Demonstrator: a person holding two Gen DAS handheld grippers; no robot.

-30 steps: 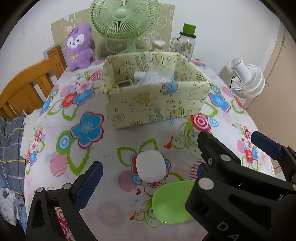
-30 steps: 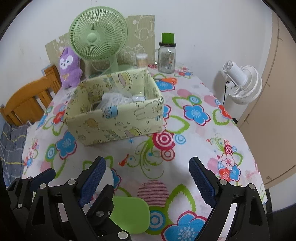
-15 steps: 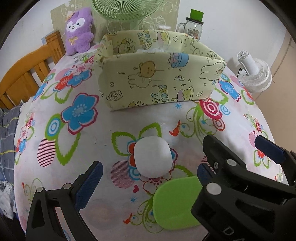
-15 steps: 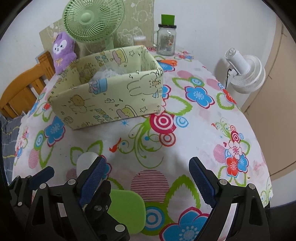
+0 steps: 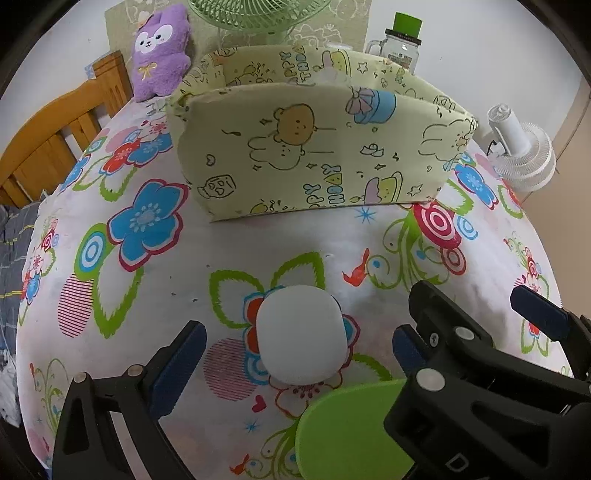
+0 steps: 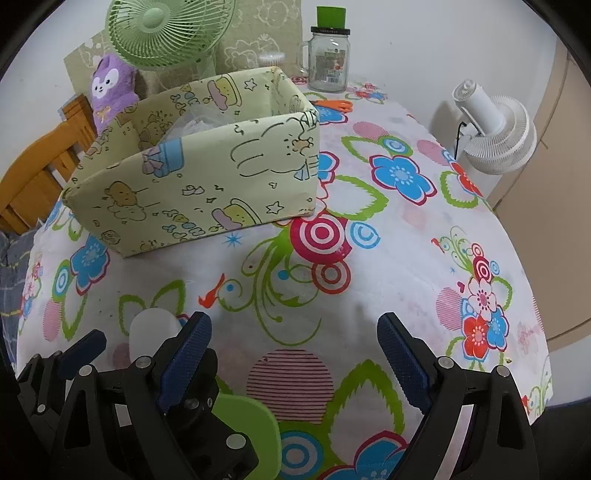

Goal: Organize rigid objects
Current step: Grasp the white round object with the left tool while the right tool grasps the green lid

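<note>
A white rounded object (image 5: pixel 302 334) lies on the flowered tablecloth, between the open fingers of my left gripper (image 5: pixel 295 354), which is low over it and not touching. It also shows in the right wrist view (image 6: pixel 151 330). A flat green object (image 5: pixel 351 432) lies just nearer, partly under the right gripper; it shows in the right wrist view too (image 6: pixel 251 424). My right gripper (image 6: pixel 293 354) is open and empty over bare cloth. A pale yellow cartoon-print box (image 5: pixel 314 147) stands behind, open-topped, with things inside.
A green fan (image 6: pixel 166 33), a purple plush (image 5: pixel 159 48) and a glass jar with green lid (image 6: pixel 328 55) stand at the back. Orange scissors (image 6: pixel 336 105) lie by the jar. A white fan (image 6: pixel 491 129) is off the table's right edge; a wooden chair (image 5: pixel 48 144) stands left.
Both grippers have come down and forward toward the table. The white object now sits between the left fingers. Both grippers stay open.
</note>
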